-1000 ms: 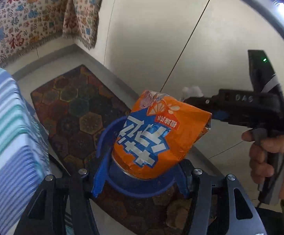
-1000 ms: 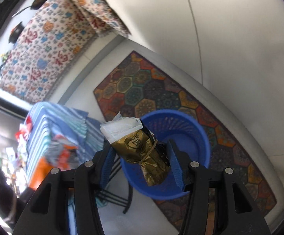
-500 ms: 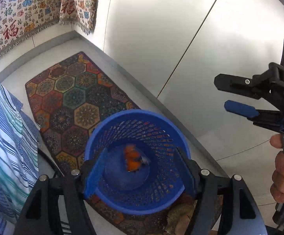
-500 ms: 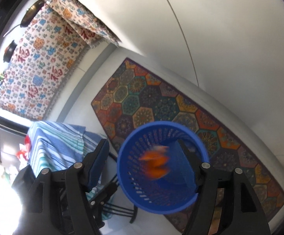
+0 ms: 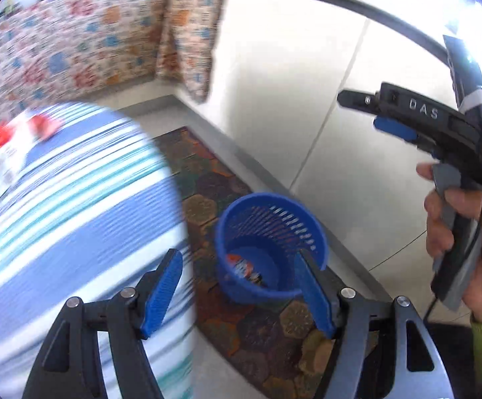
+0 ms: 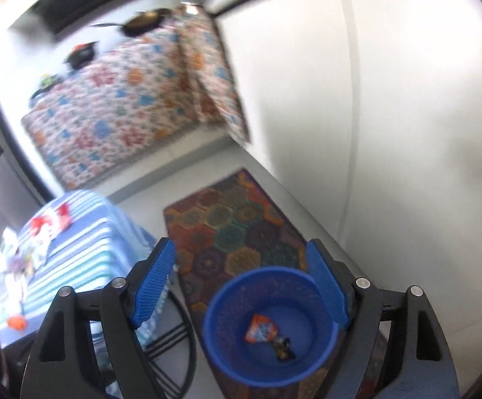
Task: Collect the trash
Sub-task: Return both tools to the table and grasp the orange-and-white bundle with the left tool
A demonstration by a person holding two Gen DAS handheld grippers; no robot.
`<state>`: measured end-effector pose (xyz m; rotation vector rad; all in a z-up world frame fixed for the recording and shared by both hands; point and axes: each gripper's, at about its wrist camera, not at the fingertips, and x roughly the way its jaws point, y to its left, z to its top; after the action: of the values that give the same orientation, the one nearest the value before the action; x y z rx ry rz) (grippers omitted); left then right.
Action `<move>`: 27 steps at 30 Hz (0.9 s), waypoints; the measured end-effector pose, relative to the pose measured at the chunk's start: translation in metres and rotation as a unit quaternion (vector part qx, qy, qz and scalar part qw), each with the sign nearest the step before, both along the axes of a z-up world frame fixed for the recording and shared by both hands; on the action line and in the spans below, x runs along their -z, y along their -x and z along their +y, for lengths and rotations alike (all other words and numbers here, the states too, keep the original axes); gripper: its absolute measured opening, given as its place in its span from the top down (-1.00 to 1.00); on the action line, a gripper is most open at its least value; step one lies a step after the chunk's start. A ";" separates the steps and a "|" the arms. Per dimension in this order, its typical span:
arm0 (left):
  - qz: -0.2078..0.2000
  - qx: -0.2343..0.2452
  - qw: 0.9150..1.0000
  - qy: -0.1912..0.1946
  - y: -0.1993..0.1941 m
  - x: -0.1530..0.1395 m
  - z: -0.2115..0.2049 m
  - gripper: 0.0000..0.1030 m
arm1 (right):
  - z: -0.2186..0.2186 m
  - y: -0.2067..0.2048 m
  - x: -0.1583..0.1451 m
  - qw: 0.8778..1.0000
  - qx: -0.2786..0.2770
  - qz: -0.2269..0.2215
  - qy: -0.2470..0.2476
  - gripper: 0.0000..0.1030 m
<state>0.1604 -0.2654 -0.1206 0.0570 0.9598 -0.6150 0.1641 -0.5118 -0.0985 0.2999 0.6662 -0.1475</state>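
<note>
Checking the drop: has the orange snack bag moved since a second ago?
Yes. The orange snack bag left the left gripper and lies inside the blue basket.

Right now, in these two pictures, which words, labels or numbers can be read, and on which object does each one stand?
"DAS": white letters on the black body of the right tongs, seen from the left wrist view.
Orange snack wrapper in the blue mesh plastic basket: print too small and blurred to read.
Red and white packets on the blue striped tablecloth: blurred, unreadable.
Floral patterned cloth: motifs blurred, no legible characters.
</note>
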 end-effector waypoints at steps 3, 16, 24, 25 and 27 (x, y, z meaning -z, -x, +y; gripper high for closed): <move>0.001 -0.040 0.999 -0.013 0.019 -0.002 0.057 -0.38 | 0.052 0.006 -0.011 0.998 -0.042 -0.022 0.032 -0.67; -0.003 -0.230 0.972 -0.054 0.037 0.001 0.238 -0.38 | 0.251 -0.010 0.049 0.960 -0.255 0.060 0.098 -0.68; 0.000 -0.262 0.965 -0.032 0.001 -0.016 0.236 -0.38 | 0.273 -0.027 0.074 0.948 -0.284 0.092 0.112 -0.70; 0.000 -0.264 0.964 -0.032 -0.005 -0.019 0.235 -0.38 | 0.274 -0.028 0.074 0.947 -0.286 0.090 0.113 -0.72; -0.006 -0.283 0.958 -0.046 -0.020 -0.022 0.227 -0.38 | 0.276 -0.032 0.075 0.947 -0.287 0.089 0.113 -0.74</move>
<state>0.1805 -0.0387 -0.0987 -0.1294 0.9363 -0.0404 0.1966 -0.2354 -0.1739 -0.1381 0.8831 0.3095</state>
